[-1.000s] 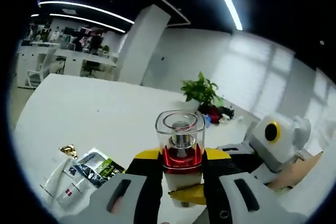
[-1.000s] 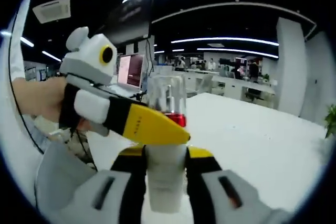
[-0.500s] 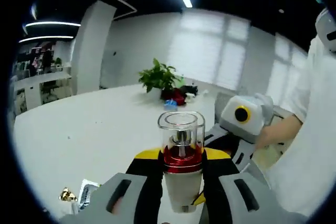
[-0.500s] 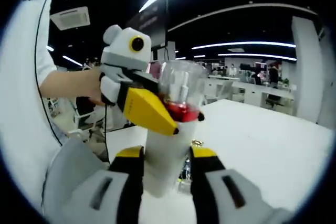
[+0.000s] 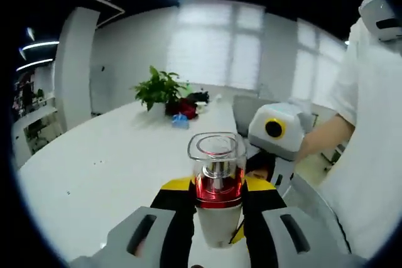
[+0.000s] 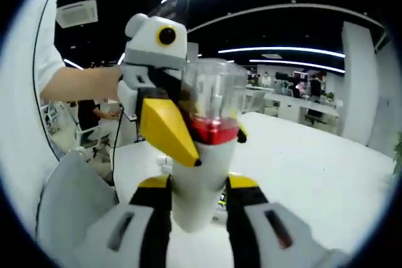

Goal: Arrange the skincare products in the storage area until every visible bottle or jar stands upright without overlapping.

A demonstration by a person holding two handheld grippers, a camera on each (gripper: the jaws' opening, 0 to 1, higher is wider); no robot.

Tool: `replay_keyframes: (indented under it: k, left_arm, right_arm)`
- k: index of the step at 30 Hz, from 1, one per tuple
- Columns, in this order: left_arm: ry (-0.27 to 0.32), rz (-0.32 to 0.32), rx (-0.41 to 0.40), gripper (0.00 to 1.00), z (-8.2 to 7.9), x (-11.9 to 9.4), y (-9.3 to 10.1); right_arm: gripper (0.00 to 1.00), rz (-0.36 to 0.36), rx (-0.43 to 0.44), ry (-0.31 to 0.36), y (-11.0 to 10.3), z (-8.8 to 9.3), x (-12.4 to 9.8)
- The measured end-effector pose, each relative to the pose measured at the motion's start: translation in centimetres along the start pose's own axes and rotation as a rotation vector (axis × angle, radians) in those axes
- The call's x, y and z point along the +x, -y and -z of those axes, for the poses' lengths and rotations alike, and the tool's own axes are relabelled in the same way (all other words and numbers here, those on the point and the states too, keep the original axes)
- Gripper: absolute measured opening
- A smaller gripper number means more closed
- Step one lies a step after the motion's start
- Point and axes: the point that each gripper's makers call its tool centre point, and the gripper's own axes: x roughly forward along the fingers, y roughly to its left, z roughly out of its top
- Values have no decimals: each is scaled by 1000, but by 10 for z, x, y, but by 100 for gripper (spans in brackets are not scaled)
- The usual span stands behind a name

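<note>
A white bottle (image 5: 217, 152) with a red collar and a clear cap stands upright in the middle of the left gripper view, held in the air above a white table (image 5: 94, 174). My left gripper (image 5: 217, 187) is shut on its red collar, yellow tips on either side. My right gripper (image 5: 238, 235) reaches in from the right and grips lower down. In the right gripper view the bottle (image 6: 204, 174) leans slightly right, with my right gripper (image 6: 196, 194) shut on its white body. The left gripper (image 6: 217, 142) clamps the collar from the left.
A potted plant (image 5: 162, 89) with red and blue items (image 5: 182, 114) beside it stands at the table's far end. A person in a white shirt (image 5: 370, 155) is close on the right. The white table (image 6: 314, 174) stretches right, with office desks (image 6: 295, 101) behind.
Both views have swung round with the hands, and the packets on the table have left the left gripper view. Both grippers keep their hold on the bottle.
</note>
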Motion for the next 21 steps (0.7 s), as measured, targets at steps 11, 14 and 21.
replay_keyframes:
  k: [11, 14, 21]
  left_arm:
    - [-101, 5, 65, 25, 28, 46, -29]
    - [-117, 3, 73, 25, 38, 55, -37]
    - [-156, -8, 63, 25, 61, 74, -59]
  right_arm:
    - [32, 122, -7, -94, 43, 45, 7]
    - [32, 140, -10, -120, 52, 58, 11]
    - [32, 165, 2, -177, 71, 87, 24]
